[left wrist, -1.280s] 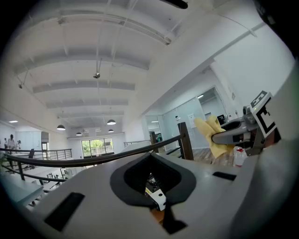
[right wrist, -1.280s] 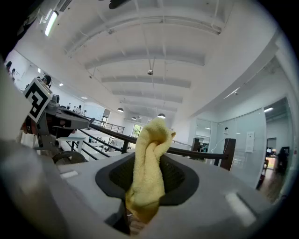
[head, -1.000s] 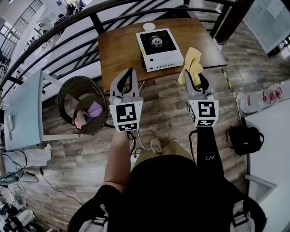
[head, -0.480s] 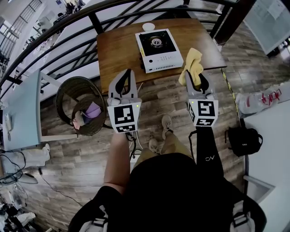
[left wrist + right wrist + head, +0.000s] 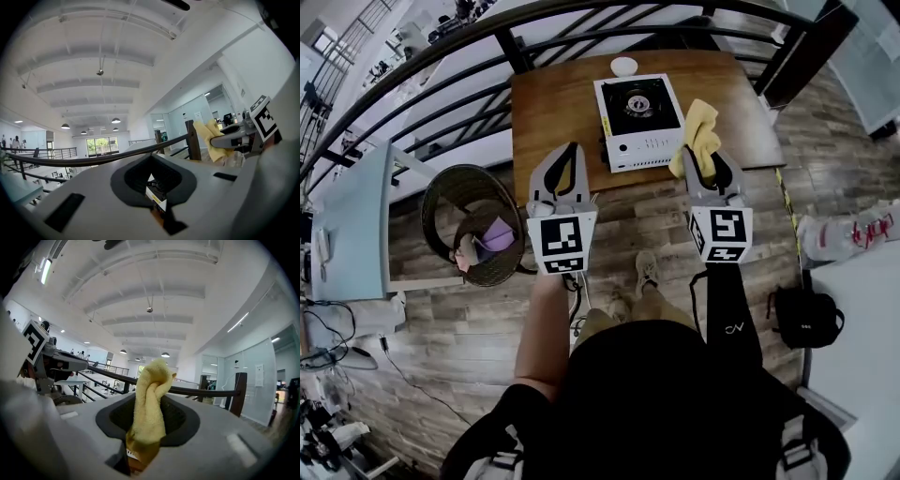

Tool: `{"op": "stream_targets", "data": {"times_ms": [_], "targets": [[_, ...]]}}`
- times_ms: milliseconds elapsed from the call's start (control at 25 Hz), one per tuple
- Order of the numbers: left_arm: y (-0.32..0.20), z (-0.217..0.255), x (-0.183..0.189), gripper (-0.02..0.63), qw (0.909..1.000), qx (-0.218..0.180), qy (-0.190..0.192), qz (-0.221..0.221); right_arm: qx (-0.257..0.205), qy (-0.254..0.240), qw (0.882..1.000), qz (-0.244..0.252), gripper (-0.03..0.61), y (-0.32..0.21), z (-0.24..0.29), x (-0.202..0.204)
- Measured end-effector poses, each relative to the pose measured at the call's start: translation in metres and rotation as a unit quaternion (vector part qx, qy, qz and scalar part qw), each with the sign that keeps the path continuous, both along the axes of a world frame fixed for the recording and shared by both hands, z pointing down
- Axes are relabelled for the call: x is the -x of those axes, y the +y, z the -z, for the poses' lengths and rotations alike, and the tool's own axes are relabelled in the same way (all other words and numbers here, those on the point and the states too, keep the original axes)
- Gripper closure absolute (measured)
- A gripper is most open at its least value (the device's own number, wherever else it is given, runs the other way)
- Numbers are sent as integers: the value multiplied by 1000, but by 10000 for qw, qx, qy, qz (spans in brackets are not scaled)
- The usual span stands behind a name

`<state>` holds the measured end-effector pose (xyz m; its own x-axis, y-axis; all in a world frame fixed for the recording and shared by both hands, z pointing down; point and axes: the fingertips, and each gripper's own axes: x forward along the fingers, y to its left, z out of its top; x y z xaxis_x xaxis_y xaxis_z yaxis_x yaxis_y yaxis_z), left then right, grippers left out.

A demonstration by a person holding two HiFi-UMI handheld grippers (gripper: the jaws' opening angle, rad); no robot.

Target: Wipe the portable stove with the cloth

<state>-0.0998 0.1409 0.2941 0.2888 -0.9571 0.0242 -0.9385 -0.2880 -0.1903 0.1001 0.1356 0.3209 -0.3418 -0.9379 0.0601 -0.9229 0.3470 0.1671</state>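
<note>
two grips differ: the right tongs (image 5: pixel 706 157) pinch a yellow cloth (image 5: pixel 698 131) upright, the left tongs (image 5: pixel 571 150) are closed on nothing, both short of the white portable stove (image 5: pixel 639 111) on the wooden worktop (image 5: pixel 553 103).

- A white portable stove (image 5: pixel 639 111) with a black top sits toward the tabletop's (image 5: pixel 553 112) near right, its front panel along the near edge.
- A small white bowl (image 5: pixel 624 67) stands at the far edge, just behind the stove.
- The right gripper (image 5: pixel 710 172) pinches a yellow cloth (image 5: pixel 699 136), which stands up beside the stove's near right corner.
- The left gripper (image 5: pixel 570 150) has its jaws together and carries nothing, off the tabletop's near edge.
- A wicker basket (image 5: pixel 450 187) stands on the floor beyond the tabletop's left edge.
</note>
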Motion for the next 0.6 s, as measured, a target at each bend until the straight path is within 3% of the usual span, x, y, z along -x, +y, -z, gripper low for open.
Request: {"op": "stream_targets", "data": {"times_ms": [600], "targets": [[-126, 6, -26, 607, 9985, 51, -144, 534, -69, -119, 9973, 720, 451, -148, 10, -14]]}}
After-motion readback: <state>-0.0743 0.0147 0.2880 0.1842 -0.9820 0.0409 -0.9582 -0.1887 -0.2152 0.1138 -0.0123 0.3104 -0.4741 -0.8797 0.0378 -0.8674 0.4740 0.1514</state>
